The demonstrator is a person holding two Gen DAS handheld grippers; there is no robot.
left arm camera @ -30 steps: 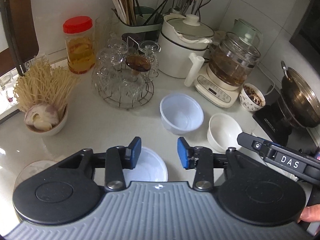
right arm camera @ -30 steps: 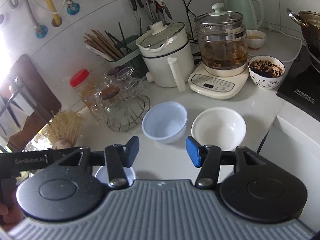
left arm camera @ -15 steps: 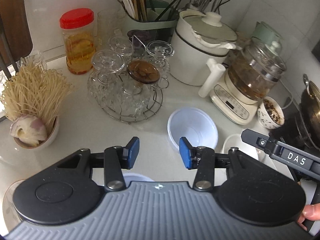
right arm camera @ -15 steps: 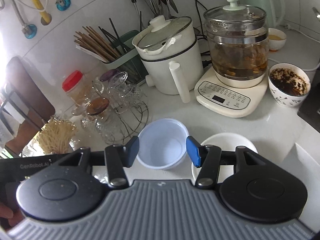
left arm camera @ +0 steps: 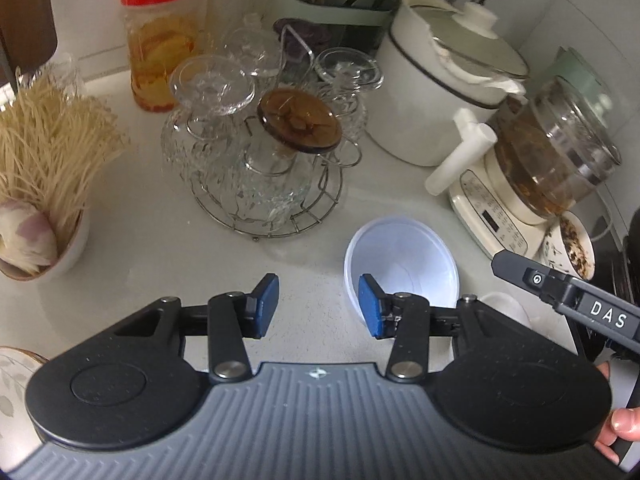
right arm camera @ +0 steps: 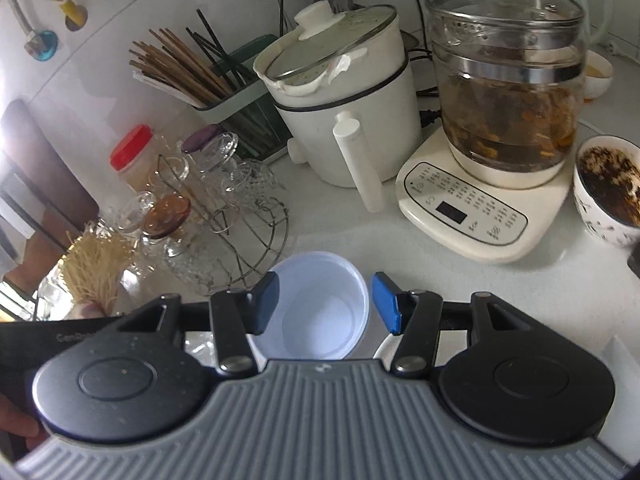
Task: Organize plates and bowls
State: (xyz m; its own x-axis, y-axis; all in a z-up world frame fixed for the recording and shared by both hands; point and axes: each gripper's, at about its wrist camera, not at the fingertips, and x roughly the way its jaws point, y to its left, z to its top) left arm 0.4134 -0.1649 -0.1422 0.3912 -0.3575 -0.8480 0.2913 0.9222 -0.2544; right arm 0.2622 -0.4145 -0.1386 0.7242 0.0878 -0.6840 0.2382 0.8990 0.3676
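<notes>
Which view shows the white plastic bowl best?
The right wrist view: the bowl sits centred between the open right claw's fingers, with its inside and most of the rim visible. The left wrist view shows it off to the right, partly hidden behind one finger.

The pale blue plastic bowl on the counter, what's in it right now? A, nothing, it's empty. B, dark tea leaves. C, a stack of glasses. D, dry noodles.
A: the pale blue plastic bowl shows only its bare inside in both wrist views; the dark leaves are in the patterned bowl, and the noodles stand in another bowl at the left.
</notes>
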